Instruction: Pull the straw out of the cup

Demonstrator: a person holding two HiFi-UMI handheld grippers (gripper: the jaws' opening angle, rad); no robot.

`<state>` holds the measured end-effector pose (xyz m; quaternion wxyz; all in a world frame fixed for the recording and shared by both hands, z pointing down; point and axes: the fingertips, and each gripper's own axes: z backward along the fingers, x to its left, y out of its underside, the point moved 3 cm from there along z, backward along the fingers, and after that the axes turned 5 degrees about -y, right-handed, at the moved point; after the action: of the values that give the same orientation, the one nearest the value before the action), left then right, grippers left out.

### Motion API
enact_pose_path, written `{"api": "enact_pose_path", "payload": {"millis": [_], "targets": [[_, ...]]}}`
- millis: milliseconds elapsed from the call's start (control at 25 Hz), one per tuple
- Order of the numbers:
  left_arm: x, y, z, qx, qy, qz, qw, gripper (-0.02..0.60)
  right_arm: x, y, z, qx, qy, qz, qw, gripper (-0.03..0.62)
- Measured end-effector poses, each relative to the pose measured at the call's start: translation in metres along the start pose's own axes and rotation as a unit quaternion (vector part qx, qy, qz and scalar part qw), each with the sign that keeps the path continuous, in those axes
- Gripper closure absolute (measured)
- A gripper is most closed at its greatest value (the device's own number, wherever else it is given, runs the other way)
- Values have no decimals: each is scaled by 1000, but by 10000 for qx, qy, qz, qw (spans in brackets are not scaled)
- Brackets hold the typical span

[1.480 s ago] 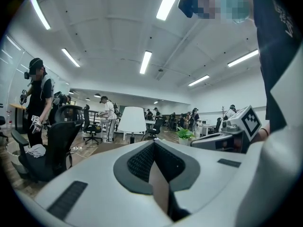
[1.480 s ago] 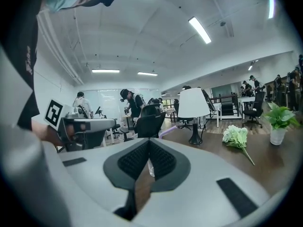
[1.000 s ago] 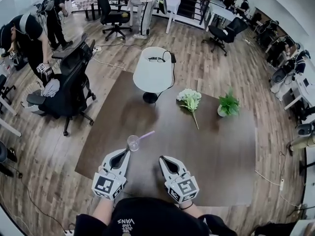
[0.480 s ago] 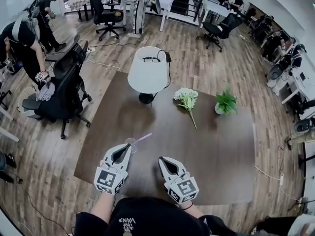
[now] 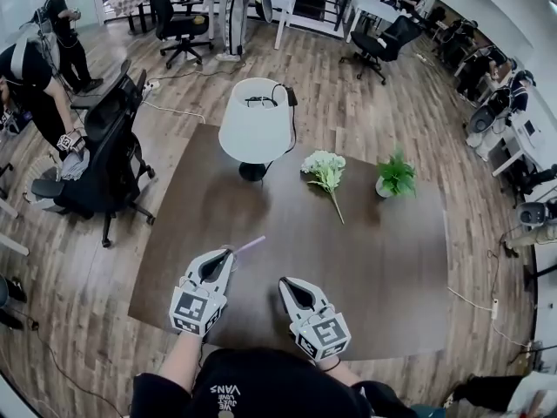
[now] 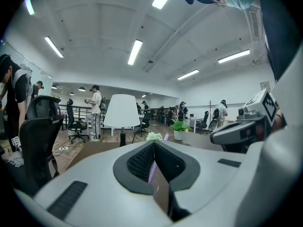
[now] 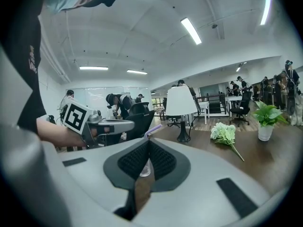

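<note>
A small clear cup [image 7: 146, 168] with a purple straw [image 5: 251, 245] stands on the dark brown table [image 5: 383, 259], near its front left. In the head view my left gripper [image 5: 229, 253] is shut, and its tips reach the cup and hide most of it. Only the straw sticks out to the right. In the left gripper view the straw [image 6: 152, 170] shows through the slit beyond the shut jaws, not gripped. My right gripper [image 5: 284, 282] is shut and empty, to the right of the cup and a little short of it. In its own view it points at the cup and straw [image 7: 154, 128].
A white lamp [image 5: 254, 120] stands at the table's far edge. A white flower bunch [image 5: 324, 168] and a small potted plant [image 5: 396, 177] lie beyond the cup to the right. A black office chair [image 5: 96, 155] and several people are on the wooden floor to the left.
My left gripper has moved forward to the cup, and its tips now cover the cup in the head view. The right gripper has stayed where it was.
</note>
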<state>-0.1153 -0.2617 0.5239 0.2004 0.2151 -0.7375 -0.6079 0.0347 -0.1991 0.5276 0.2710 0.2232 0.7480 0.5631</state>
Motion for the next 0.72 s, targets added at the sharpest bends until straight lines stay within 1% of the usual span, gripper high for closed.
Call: {"api": "enact_pose_path", "payload": {"millis": [440, 480, 520, 560, 720], "targets": [[-2, 28, -23, 463, 366, -1, 9983, 562, -3, 3, -4, 62, 68, -25, 10000, 577], [-2, 30, -24, 511, 373, 19, 9980, 537, -3, 2, -3, 65, 75, -27, 9999, 577], [-2, 32, -25, 561, 387, 44, 9977, 489, -3, 2, -3, 69, 78, -28, 9999, 577], [-3, 34, -26, 607, 415, 62, 9973, 459, -4, 1, -3, 73, 79, -30, 9999, 577], [-7, 41, -31, 761, 560, -25, 9955, 410, -4, 1, -5, 85, 59, -36, 9999, 577]]}}
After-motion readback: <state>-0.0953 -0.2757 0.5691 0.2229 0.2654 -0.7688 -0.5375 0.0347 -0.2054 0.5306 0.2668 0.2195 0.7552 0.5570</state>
